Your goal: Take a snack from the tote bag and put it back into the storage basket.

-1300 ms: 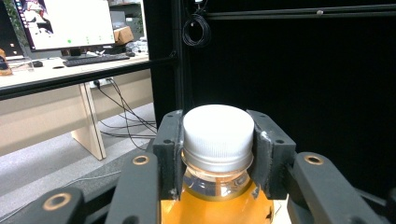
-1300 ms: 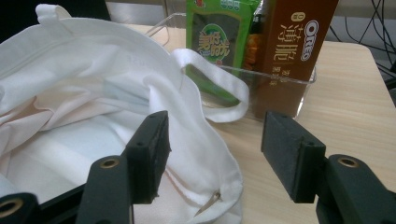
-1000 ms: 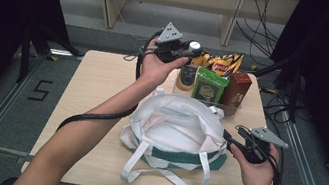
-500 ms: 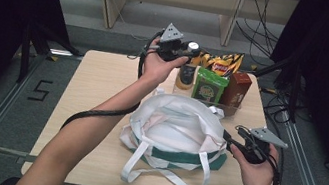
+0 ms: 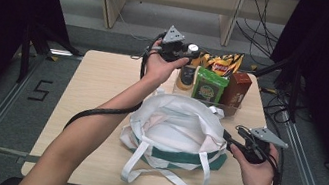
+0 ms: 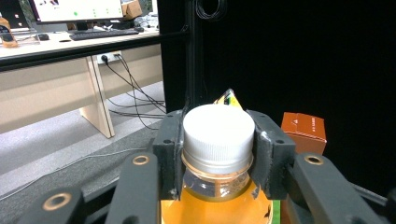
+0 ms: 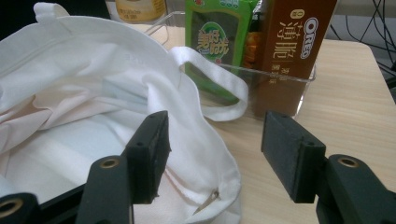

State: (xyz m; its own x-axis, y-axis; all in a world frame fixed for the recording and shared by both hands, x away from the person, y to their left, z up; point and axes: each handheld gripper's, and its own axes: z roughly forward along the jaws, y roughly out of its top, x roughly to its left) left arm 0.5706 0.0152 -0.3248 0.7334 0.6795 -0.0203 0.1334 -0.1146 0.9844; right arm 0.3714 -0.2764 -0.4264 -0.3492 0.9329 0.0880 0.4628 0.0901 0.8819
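Jaws clamp either side of the white screw cap of an orange-juice plastic bottle (image 6: pixel 217 154) as the left gripper (image 5: pixel 182 54) takes it at the far edge of the table, where it stands at the left end of a clear plastic tray (image 5: pixel 231 106). The right gripper (image 7: pixel 212 156) hangs open at the near right, one jaw over the rim of the white canvas tote bag with green trim (image 5: pixel 173 132), gripping nothing. Packing looks barely begun: the bag appears empty, while a green snack packet (image 5: pixel 209 86), a brown biscuit box (image 5: pixel 235 87) and a yellow crisp bag (image 5: pixel 219 62) wait in the tray. The light wooden table (image 5: pixel 97 86) sits on grey flooring between black curtains, with pale desks and loose cables beyond.
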